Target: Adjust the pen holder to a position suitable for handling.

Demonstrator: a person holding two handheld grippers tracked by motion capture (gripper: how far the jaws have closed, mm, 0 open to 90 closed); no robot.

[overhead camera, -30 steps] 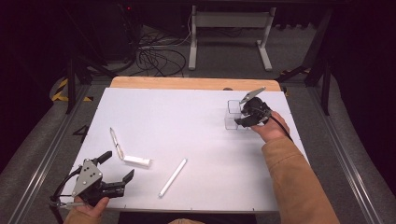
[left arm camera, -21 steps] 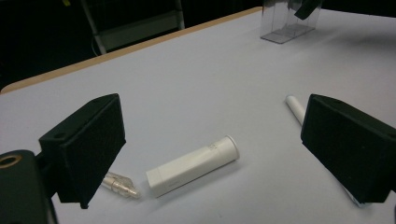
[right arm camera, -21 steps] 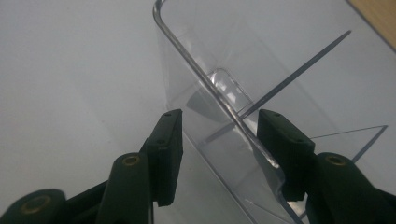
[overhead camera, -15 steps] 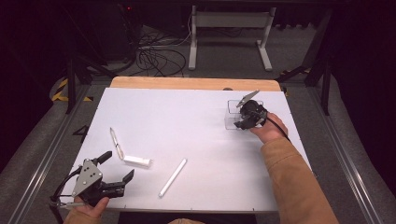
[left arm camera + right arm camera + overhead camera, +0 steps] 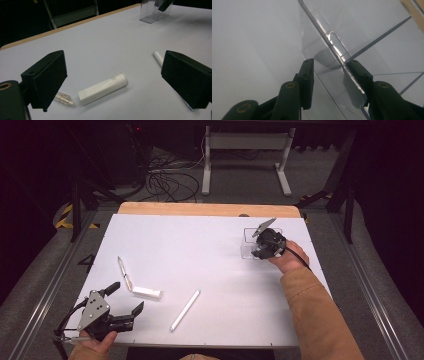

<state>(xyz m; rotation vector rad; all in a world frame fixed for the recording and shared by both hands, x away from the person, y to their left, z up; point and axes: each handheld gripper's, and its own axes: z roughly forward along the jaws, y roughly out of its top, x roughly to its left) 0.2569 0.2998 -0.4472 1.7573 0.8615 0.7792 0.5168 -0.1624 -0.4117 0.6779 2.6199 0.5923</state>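
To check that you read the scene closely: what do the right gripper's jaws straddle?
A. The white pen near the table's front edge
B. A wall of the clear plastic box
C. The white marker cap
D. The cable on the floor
B: in the right gripper view, the right gripper has one jaw on either side of a wall of the clear plastic box; its jaws have just been closing, and a gap still shows at one pad.

High view above the person's side, facing forward and down on the white rectangular tabletop, left gripper view low and close over it, sharing the far clear plastic box, right gripper view pressed nearly against, apparently, that box's wall.
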